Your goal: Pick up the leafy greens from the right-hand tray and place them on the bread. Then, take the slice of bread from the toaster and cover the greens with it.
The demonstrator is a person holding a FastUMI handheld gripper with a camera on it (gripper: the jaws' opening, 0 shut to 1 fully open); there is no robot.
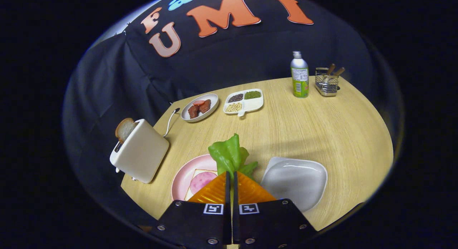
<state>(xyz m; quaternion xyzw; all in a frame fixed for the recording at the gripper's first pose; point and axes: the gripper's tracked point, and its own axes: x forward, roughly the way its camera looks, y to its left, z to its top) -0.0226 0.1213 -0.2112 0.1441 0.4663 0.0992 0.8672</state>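
Note:
My gripper point(230, 174) is shut on the leafy greens point(230, 155), which stick up from between the fingertips, held in the air between the two near plates. Just left of the fingers lies a pink plate point(182, 179) with a bread slice point(195, 175) topped by a round of ham point(202, 180); the fingers hide part of it. To the right of the fingers sits the white tray point(297, 179), with nothing on it. Further left stands a cream toaster point(141, 150) with a slice of bread point(124, 129) poking out of its slot.
Beyond the greens, a white plate with sausages point(199, 107) and a divided dish of beans point(244, 101) rest near the table's far edge. A green bottle point(299, 75) and a wire basket point(326, 81) stand at the back right. The toaster's cord point(171, 120) trails behind it.

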